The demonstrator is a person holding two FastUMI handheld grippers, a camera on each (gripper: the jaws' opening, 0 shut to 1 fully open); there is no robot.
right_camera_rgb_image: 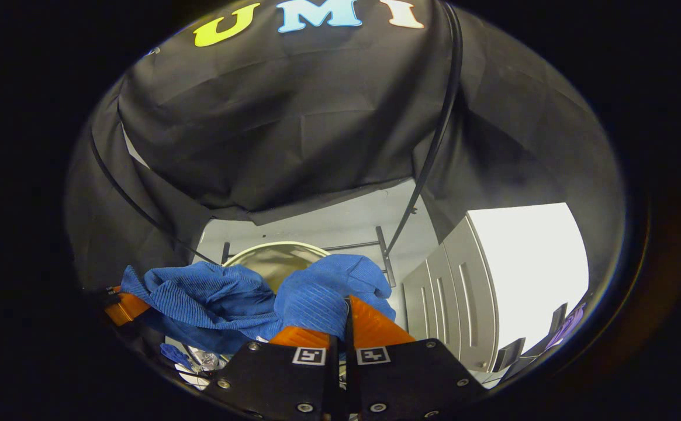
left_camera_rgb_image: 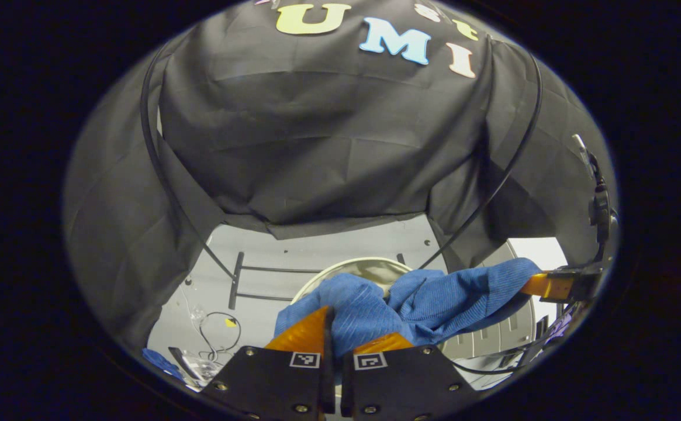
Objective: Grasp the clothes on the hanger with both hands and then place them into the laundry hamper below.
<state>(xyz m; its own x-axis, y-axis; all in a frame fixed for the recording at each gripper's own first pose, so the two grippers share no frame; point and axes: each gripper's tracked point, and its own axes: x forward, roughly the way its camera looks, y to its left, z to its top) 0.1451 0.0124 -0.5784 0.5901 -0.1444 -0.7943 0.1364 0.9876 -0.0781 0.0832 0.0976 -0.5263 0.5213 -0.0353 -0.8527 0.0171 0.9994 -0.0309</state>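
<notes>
Blue clothes [left_camera_rgb_image: 428, 307] pinched between both hand-held grippers, above hamper [left_camera_rgb_image: 369, 267].

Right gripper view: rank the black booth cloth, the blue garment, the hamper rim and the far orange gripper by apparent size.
1. Black booth cloth
2. Blue garment
3. Hamper rim, mostly hidden behind the garment, so its rank is unsure
4. Far orange gripper

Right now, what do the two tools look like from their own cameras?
Left tool and right tool match: black bolted base plates, each bearing a small square black-and-white marker, and wedge-shaped orange fingers. Thin black cables hang behind them.
</notes>
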